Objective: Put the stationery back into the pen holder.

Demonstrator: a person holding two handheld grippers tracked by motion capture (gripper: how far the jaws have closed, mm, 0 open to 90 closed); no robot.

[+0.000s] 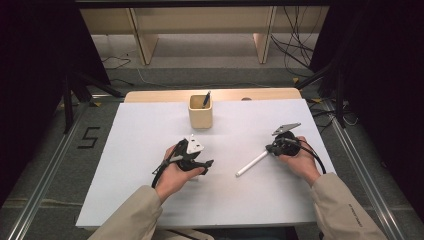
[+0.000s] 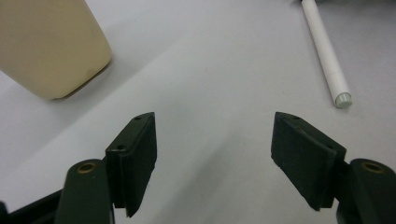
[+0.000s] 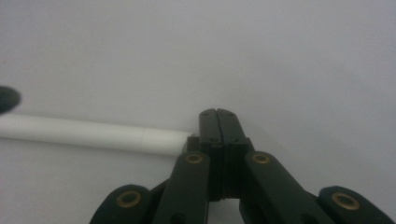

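Marker [image 3: 88, 134]: white, near end hidden behind right hand-held gripper [image 3: 218, 116], whose jaws are closed; grip unclear.
Left hand-held gripper [image 2: 212, 154]: open, empty.

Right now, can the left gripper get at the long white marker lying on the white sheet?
Probably yes. The left gripper has its jaws open with nothing between them, and only bare white sheet lies between it and the long white marker. The right gripper sits shut at the marker's far end.

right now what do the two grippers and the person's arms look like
Both arms wear beige sleeves; the right one carries a small dark marking. The left gripper and right gripper are black, each topped by a grey three-cornered plate and trailing a black cable. Up close, the jaws have flat dark pads and brass-coloured rivets.
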